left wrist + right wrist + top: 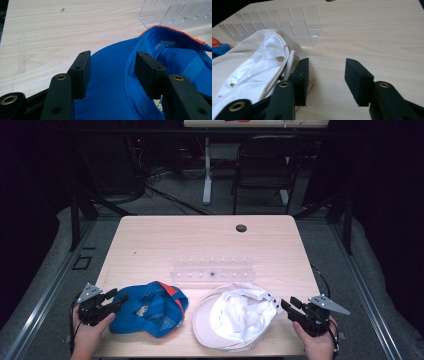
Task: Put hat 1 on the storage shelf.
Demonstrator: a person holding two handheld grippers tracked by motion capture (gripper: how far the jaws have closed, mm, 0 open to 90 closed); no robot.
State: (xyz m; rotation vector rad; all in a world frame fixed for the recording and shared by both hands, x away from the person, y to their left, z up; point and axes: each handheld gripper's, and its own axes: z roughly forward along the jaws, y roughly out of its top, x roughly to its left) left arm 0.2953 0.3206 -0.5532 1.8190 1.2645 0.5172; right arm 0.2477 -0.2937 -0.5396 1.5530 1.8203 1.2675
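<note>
While the blue cap [150, 309] lies upside down at the near left part of the table [200, 245], the white cap [235, 316] lies upside down just beside it on the right, and the 2 caps are close but apart. The left gripper [119, 298] is at the left edge of the blue cap; in the left gripper view its jaws stand wide open with the blue brim [110, 82] between them, and the pads do not press on it. The right gripper [286, 304] is at the right side of the white cap with open jaws; bare wood is between them. Behind both caps stands a clear plastic rack [212, 270].
</note>
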